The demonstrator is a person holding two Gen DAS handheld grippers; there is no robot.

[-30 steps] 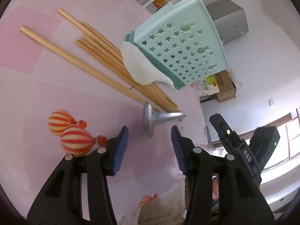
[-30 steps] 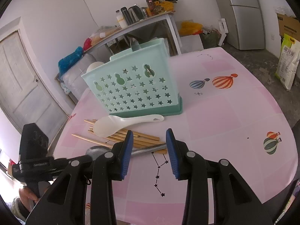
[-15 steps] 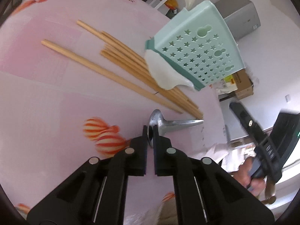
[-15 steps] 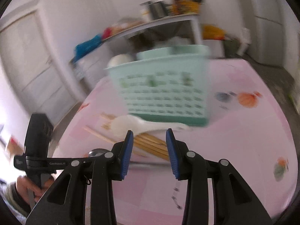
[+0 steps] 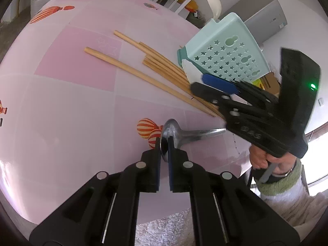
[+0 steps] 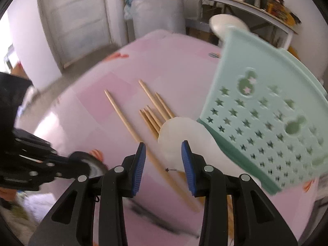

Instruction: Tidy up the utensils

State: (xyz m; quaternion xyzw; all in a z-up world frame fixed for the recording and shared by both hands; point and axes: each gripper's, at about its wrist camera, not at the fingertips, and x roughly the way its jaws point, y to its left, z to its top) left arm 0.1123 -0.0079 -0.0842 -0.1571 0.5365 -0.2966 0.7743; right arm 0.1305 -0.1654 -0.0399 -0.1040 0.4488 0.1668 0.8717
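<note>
- Left wrist view: the left gripper [image 5: 164,143] is clamped on the bowl of the metal spoon [image 5: 184,134], whose handle runs out toward 3 o'clock over the pink table [image 5: 61,102].
- Whether the spoon is clear of the table or only pinched where it lies cannot be told.
- The wooden chopsticks [image 5: 143,75] lie loose in a fan at 12 o'clock from the spoon, their far ends reaching the mint-green utensil basket [image 5: 225,57] at 1 o'clock.
- A white plastic spoon [image 6: 180,135] lies on the chopsticks against the foot of the basket.
- Right wrist view: the right gripper [image 6: 164,164] hovers with its jaws partly apart and nothing between them, the white spoon just ahead at 12 o'clock; the picture is blurred.
- Step in hand, as I judge it: picking up the metal spoon for the basket, with most of the sorting not yet done.
- The next move calls for lifting the spoon, carrying it over the basket's open top and lowering it handle or bowl first without knocking the basket.
</note>
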